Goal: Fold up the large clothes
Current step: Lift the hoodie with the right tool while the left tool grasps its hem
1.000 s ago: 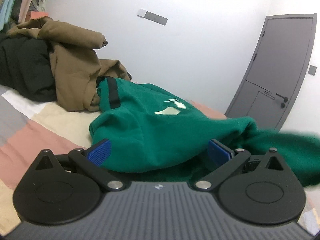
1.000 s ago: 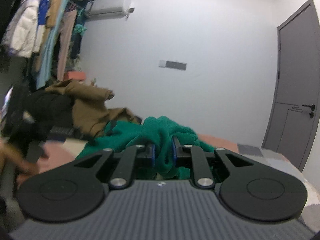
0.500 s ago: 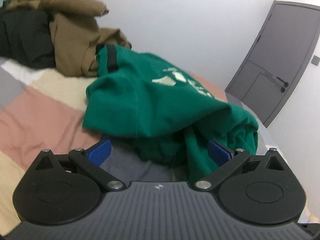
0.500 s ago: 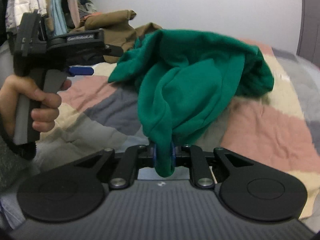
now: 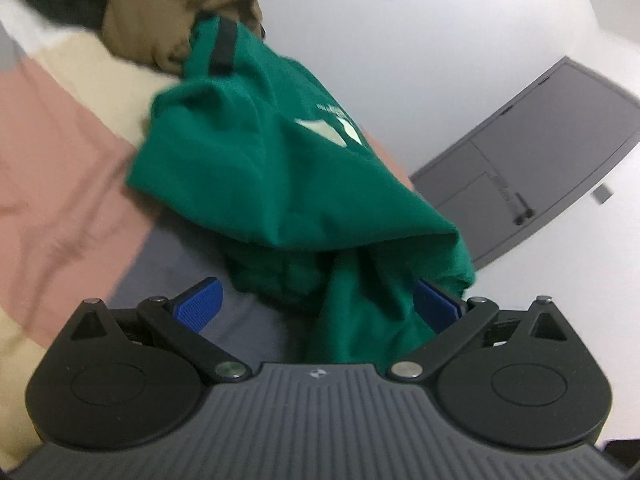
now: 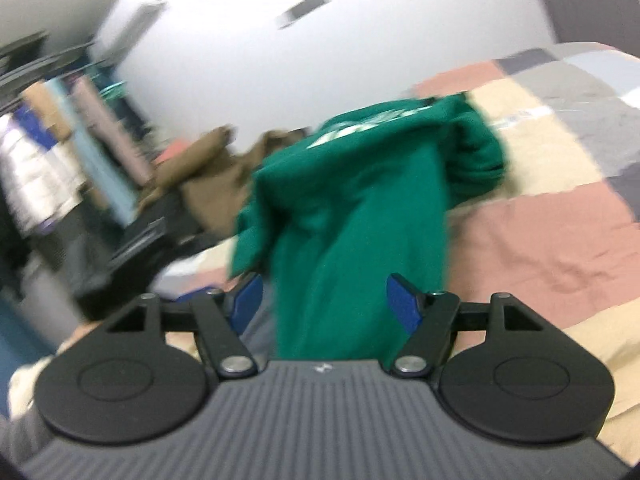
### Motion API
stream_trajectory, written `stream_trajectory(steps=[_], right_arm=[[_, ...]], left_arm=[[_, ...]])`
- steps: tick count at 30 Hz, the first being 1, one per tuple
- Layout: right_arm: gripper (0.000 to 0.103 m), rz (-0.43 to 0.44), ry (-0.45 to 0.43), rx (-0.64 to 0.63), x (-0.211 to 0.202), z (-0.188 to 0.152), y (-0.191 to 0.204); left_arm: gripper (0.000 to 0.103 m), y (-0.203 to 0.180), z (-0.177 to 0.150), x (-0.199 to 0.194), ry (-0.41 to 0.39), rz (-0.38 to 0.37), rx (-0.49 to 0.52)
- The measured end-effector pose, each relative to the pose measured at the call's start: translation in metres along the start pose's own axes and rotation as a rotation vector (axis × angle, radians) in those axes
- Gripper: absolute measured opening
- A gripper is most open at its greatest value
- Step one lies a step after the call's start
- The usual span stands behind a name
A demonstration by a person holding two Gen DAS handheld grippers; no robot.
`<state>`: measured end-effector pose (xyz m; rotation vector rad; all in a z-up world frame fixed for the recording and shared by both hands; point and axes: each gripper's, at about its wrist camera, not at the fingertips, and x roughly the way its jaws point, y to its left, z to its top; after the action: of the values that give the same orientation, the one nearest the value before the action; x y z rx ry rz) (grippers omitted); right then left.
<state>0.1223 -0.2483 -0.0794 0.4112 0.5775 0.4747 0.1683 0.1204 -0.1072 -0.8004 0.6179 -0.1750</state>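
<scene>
Patchwork bedding (image 6: 560, 240) is lying under both tools, a brown garment (image 5: 168, 12) heaped beyond. You are letting the green sweatshirt (image 6: 360, 208) go: the right gripper (image 6: 324, 300) has just been opening, cloth lying loose between its spread jaws. Your left gripper (image 5: 316, 304) is standing wide too, fabric draping against its right-hand pad (image 5: 432, 304) only. Before regripping, be spreading the sweatshirt flat ahead of both grippers, clear of the brown garment.

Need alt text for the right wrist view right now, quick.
Right gripper, jaws just opened wide, with the green sweatshirt draped between its blue pads, unpinched. It lies on a patchwork bedspread, brown clothes behind; image blurred.
</scene>
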Motion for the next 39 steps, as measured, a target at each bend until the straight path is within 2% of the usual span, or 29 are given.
stream_trajectory(steps=[5,9,12,14,15,16,17,18,19,20,22,29,36,39], right_arm=[[0.073,-0.141,0.033,0.02,0.039,0.017,-0.027],[0.073,-0.13,0.062,0.086,0.069,0.019,-0.041],[0.072,-0.13,0.1,0.077,0.088,0.015,-0.046],[0.071,-0.121,0.125,0.078,0.1,0.014,-0.048],[0.067,-0.101,0.137,0.084,0.103,0.012,-0.049],[0.059,-0.078,0.148,0.092,0.106,0.011,-0.05],[0.055,-0.047,0.16,0.105,0.107,0.01,-0.05],[0.043,-0.021,0.165,0.106,0.107,0.009,-0.049],[0.028,-0.003,0.167,0.098,0.106,0.009,-0.046],[0.024,0.005,0.168,0.076,0.104,0.009,-0.042],[0.014,0.002,0.152,0.021,0.094,0.008,-0.031],[0.009,0.097,0.09,-0.018,0.046,0.008,-0.013],[0.009,0.209,0.055,-0.065,-0.003,0.007,0.01],[0.009,0.219,0.081,-0.092,-0.015,0.002,0.018]], left_arm=[[0.101,0.001,-0.009,0.023,0.084,-0.079,-0.036],[0.098,-0.002,-0.018,0.044,0.143,-0.104,-0.026],[0.087,-0.003,-0.025,0.06,0.183,-0.12,-0.023],[0.072,-0.005,-0.028,0.07,0.198,-0.118,-0.013],[0.067,-0.006,-0.03,0.074,0.201,-0.118,-0.002],[0.055,-0.008,-0.031,0.077,0.204,-0.116,0.011],[0.042,-0.009,-0.032,0.08,0.207,-0.114,0.024],[0.036,-0.01,-0.032,0.08,0.21,-0.117,0.034],[0.025,-0.011,-0.031,0.08,0.21,-0.12,0.042],[0.015,-0.013,-0.031,0.077,0.207,-0.126,0.047],[0.008,-0.015,-0.027,0.069,0.196,-0.161,0.045],[0.007,-0.033,-0.012,0.018,0.156,-0.317,0.042],[0.007,-0.051,-0.013,-0.03,0.151,-0.401,0.076],[0.007,-0.051,-0.025,-0.037,0.195,-0.4,0.083]])
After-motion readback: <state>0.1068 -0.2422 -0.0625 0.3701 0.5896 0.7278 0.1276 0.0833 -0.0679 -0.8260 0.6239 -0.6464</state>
